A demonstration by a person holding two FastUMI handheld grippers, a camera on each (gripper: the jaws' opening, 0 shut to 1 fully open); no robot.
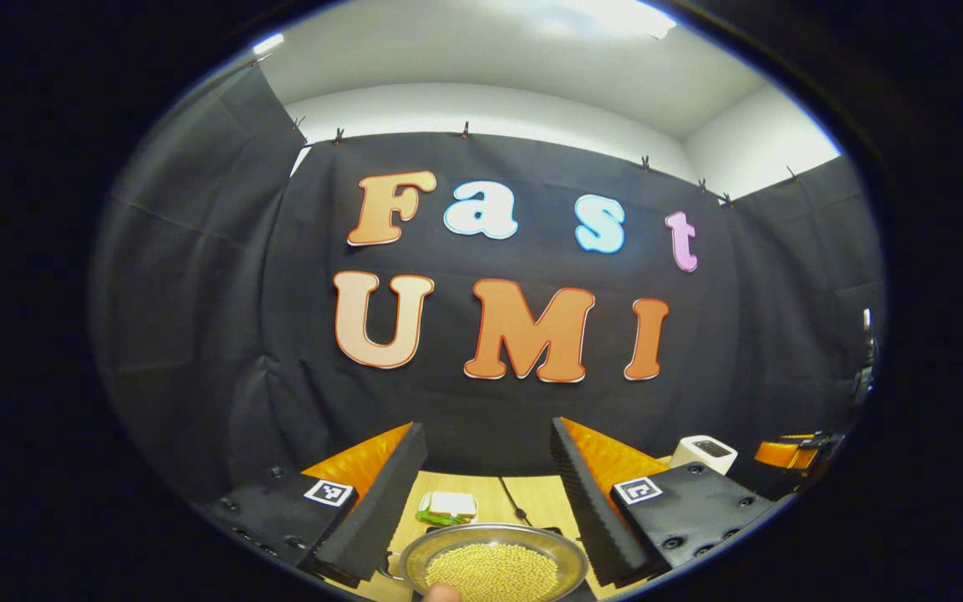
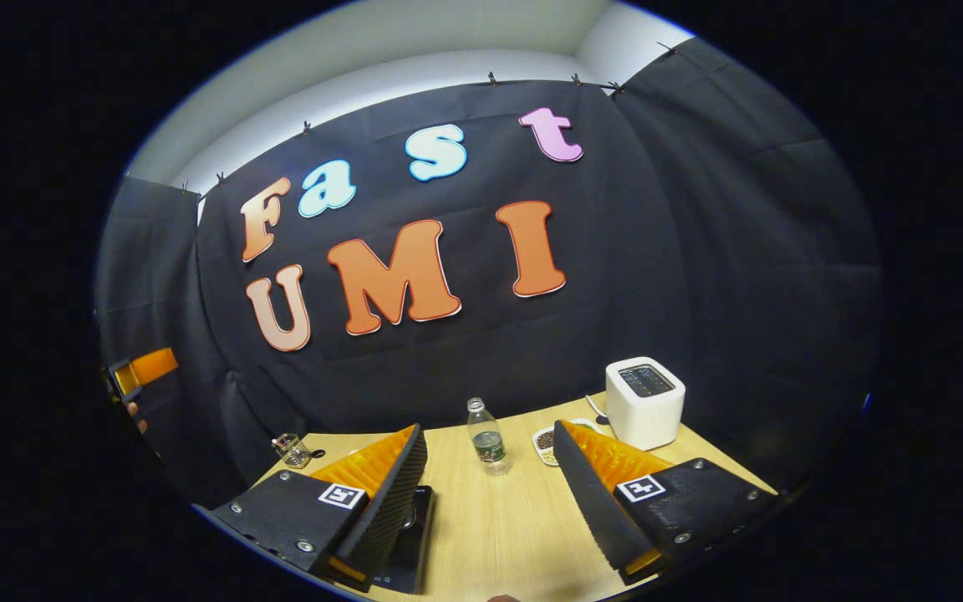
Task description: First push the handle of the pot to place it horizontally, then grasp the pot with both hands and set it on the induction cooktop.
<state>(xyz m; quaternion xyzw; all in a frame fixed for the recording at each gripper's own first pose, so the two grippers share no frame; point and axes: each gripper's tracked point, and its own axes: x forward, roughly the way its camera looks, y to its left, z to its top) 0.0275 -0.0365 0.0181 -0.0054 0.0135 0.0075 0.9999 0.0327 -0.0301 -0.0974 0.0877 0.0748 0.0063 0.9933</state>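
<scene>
Left gripper view: your left hand-held gripper (image 1: 488,493) is held level with its fingers spread wide, gripping nothing. The pot (image 1: 494,564), a shallow metal vessel filled with pale yellow grains, sits on the desk (image 1: 532,497) directly ahead of and below that gap, at the near edge of the view, centred between the two fingers. Its handle cannot be made out from here, so you cannot yet tell which way its long axis runs. A plate of food (image 1: 446,507) lies just beyond the pot, and a white appliance (image 1: 703,452) stands far right.

Right gripper view: your right hand-held gripper (image 2: 490,493) is likewise spread apart and empty. A dark flat slab (image 2: 408,535), judged to be the induction cooktop, lies on the desk beneath its left finger. A bottle (image 2: 486,435) stands farther off, between the fingers.

Judgement: the left hand-held gripper is the nearer to the pot. The push on the handle calls first for tilting down to find the handle.
</scene>
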